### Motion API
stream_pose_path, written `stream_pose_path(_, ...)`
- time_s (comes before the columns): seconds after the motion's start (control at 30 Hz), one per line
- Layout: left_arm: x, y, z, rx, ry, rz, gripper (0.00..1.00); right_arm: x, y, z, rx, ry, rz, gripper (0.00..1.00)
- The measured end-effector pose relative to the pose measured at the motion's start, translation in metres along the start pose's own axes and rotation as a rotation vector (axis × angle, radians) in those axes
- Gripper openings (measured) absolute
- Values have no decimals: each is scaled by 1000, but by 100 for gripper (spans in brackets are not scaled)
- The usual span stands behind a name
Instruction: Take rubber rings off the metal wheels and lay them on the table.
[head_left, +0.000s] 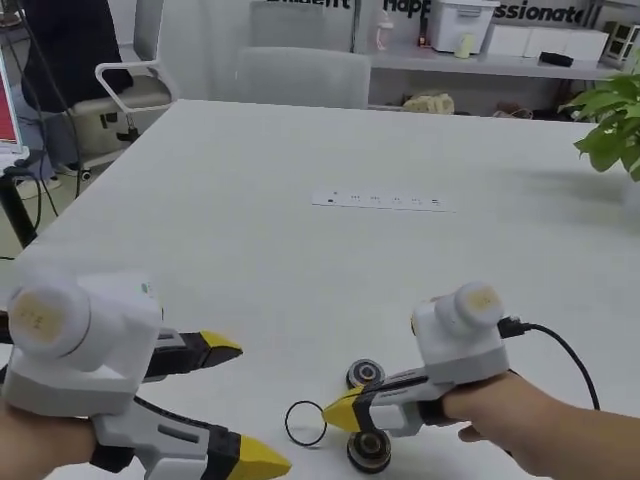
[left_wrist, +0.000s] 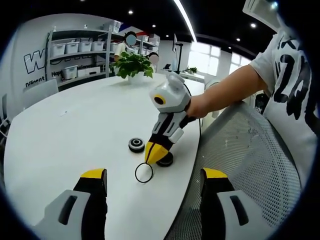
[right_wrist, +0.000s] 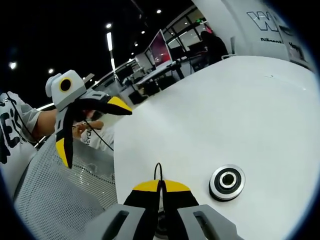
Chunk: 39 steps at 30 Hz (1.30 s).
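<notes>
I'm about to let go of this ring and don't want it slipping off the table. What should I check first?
1. Rubber ring free of both wheels: ok.
2. Right gripper shut on the rubber ring: ok, the jaws are closed on its edge in the right gripper view.
3. Rubber ring lying flat on the table: cannot tell, contact is unclear.
4. Rubber ring well back from the table's near edge: not ok, it looks close to it in the left gripper view.
5. Left gripper open and apart from the rubber ring: ok.
6. Far wheel stripped of its ring: cannot tell, its outer band is dark.
</notes>
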<state>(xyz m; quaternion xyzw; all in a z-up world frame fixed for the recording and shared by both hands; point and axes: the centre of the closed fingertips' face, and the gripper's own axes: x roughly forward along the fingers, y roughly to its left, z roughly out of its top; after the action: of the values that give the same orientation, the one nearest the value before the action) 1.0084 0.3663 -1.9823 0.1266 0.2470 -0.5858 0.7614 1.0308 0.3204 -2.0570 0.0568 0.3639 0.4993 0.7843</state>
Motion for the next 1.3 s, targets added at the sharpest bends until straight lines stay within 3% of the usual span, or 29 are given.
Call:
stream_pose_path(0.23,2,0,-4,-9,11,-6,73,-1,-2,-3,-6,15,-7,4)
stream_pose_path(0.5,6,-2,0,-1,12,-20,73,-8,-1,-4,-14,15,-7,12)
stream_pose_path(0.8,16,-6,1,7,30,-45,71,-26,-2,-2,-4,-6,-1,14)
stream_pose_path(1.3,34,-12,10,28,41,-91,69,-56,-3,-17,-5,-7,-9,17)
